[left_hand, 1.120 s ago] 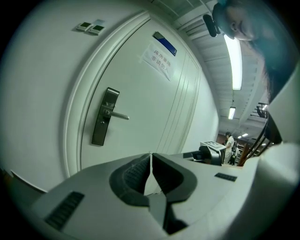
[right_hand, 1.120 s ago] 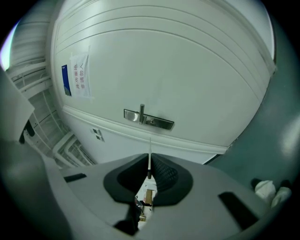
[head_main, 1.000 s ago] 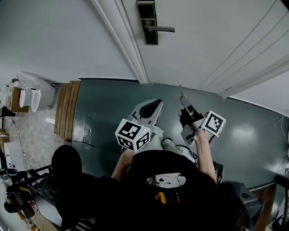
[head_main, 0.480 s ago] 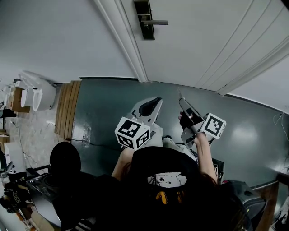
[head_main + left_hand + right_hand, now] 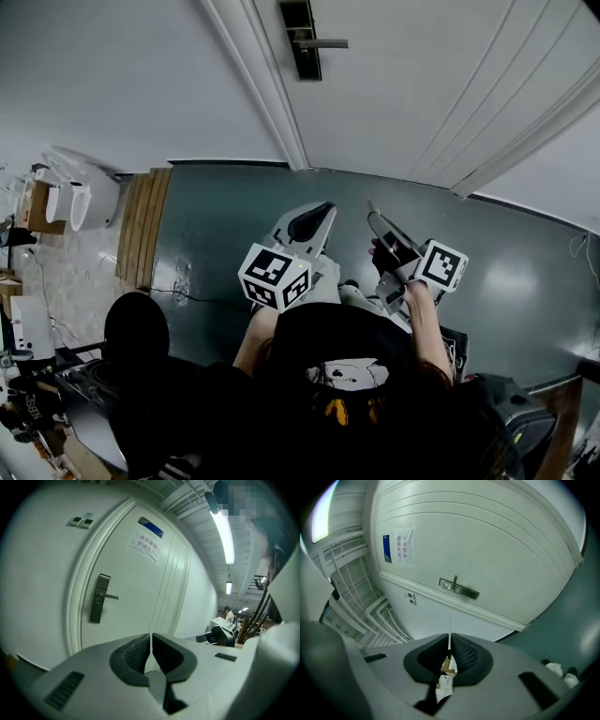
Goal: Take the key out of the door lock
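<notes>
And the right gripper (image 5: 450,654) is clamped on what looks like the thin key (image 5: 450,632), blade aimed at the door (image 5: 497,550), lock plate (image 5: 458,588) well ahead and apart from it, while the left gripper (image 5: 151,653) sits closed and empty alongside.

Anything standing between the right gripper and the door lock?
Nothing. Head view shows only bare floor between the right gripper, holding the key, and the door lock.

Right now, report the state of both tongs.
Left tongs: closed, empty.
Right tongs: closed on the key, its thin blade sticking out past the tips.
</notes>
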`<state>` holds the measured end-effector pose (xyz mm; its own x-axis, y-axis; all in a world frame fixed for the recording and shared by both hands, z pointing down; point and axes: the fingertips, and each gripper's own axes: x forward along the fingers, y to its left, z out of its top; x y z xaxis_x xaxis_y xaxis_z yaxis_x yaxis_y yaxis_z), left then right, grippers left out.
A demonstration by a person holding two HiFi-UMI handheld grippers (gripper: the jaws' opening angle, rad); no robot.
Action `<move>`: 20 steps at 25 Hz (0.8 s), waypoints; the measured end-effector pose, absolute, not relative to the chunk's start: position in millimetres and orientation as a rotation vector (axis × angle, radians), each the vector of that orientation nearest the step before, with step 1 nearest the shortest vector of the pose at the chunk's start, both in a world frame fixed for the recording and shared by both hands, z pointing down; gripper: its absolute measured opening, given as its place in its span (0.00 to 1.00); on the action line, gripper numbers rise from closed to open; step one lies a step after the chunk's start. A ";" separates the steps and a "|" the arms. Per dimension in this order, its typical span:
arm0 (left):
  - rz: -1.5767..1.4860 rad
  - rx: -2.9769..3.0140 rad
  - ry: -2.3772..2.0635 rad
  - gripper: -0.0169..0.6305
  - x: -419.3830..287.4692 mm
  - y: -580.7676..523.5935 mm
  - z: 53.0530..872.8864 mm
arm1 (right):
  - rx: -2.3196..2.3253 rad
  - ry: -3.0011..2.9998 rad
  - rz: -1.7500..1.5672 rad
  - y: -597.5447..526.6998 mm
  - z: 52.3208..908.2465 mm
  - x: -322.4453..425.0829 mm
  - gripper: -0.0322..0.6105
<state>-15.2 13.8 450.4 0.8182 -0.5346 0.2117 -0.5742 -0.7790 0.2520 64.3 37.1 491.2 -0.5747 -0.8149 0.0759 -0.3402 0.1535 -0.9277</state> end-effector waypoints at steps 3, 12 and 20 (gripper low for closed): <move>0.181 2.702 -0.838 0.06 -12.5 17.3 448.7 | -1.091 1.983 -1.414 41.2 491.3 66.2 0.08; 0.178 2.711 -0.822 0.06 -11.9 23.7 448.0 | -1.119 2.011 -1.393 45.6 487.3 68.0 0.08; 0.177 2.712 -0.831 0.06 -16.7 24.5 448.1 | -1.127 2.027 -1.383 44.3 486.6 66.0 0.08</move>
<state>-16.7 24.5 448.1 0.8250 -0.5276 0.2024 -0.5643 -0.7880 0.2463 66.0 44.3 486.6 -0.5728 -0.8151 0.0866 -0.3778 0.1688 -0.9104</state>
